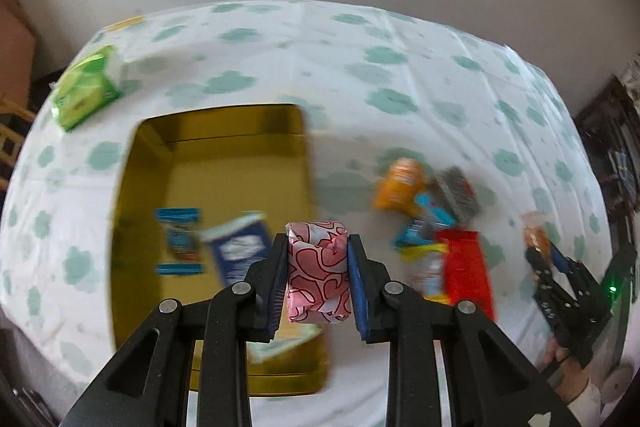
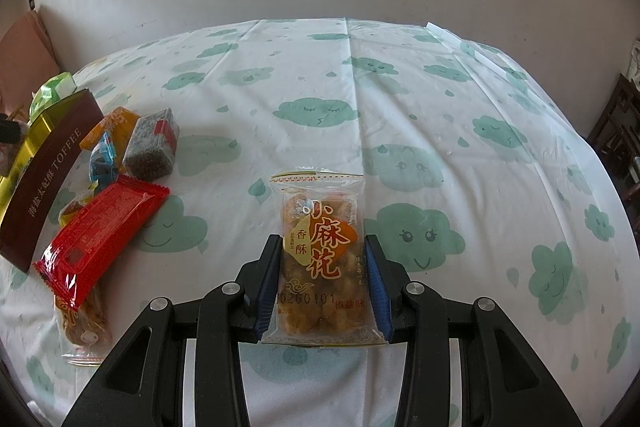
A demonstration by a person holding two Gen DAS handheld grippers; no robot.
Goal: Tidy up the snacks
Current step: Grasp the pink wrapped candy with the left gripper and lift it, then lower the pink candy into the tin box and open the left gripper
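Observation:
My left gripper (image 1: 318,271) is shut on a pink wrapped snack (image 1: 318,275) and holds it above the right rim of the open gold tin (image 1: 224,163). Two blue packets (image 1: 178,241) lie inside the tin. My right gripper (image 2: 322,279) is shut on a clear packet of fried dough twists (image 2: 322,259) just above the tablecloth. It also shows in the left wrist view (image 1: 540,247). A pile of snacks lies right of the tin: a red packet (image 2: 100,235), an orange packet (image 1: 400,185), a dark cake (image 2: 152,145).
A green tissue pack (image 1: 86,87) lies at the table's far left. The tin's brown side reads TOFFEE (image 2: 48,175). The cloud-print tablecloth (image 2: 440,107) covers the table. A wall with a window stands behind it.

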